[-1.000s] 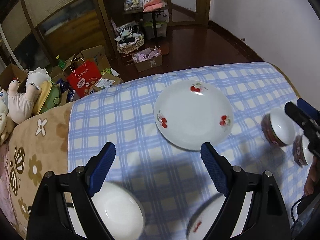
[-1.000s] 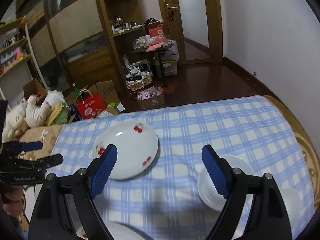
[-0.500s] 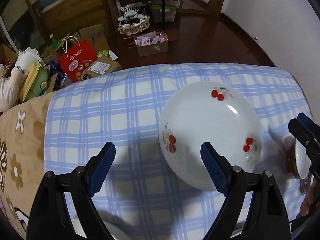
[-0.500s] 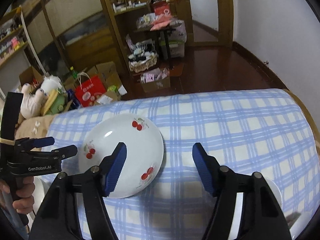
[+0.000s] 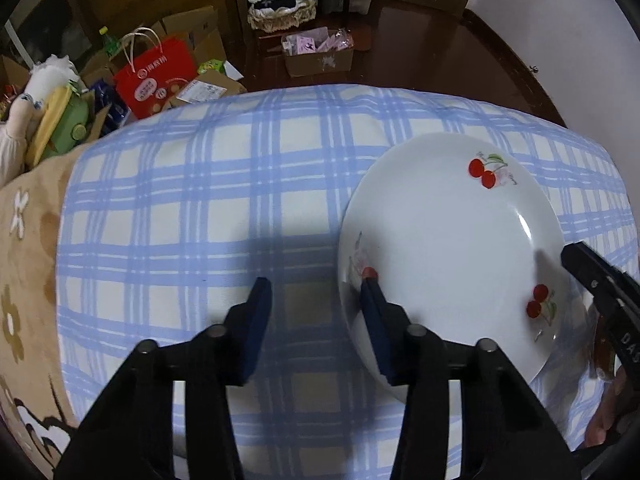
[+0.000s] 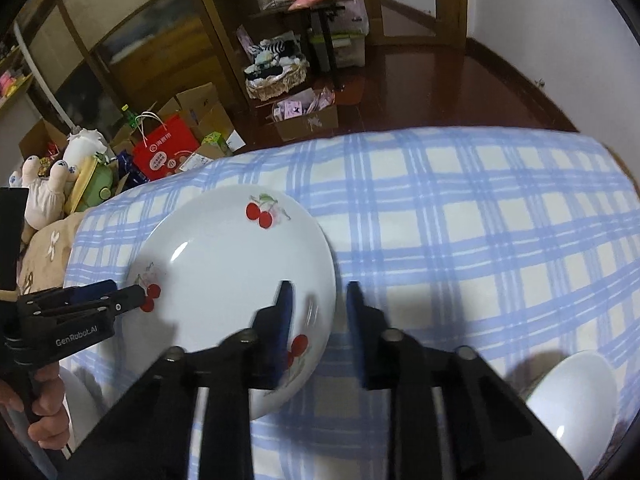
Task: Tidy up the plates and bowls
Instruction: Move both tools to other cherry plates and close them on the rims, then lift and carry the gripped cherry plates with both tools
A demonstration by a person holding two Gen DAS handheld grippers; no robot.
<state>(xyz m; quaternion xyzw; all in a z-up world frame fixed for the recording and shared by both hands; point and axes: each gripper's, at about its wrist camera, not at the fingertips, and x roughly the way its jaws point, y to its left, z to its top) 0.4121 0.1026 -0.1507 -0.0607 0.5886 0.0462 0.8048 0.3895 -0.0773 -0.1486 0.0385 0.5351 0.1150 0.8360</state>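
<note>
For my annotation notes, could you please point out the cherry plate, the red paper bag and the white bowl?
cherry plate (image 5: 444,240), left wrist view, bare centre.
red paper bag (image 6: 166,152), right wrist view, front face.
white bowl (image 6: 572,396), right wrist view, inner wall.

Your white plate (image 5: 448,248) with three red cherry sprigs on its rim lies face-up on the blue-checked cloth. You have it straddled on both edges. One white bowl (image 6: 572,396) lies to its right, near you. Cherry print partly hidden at both edges.
</note>
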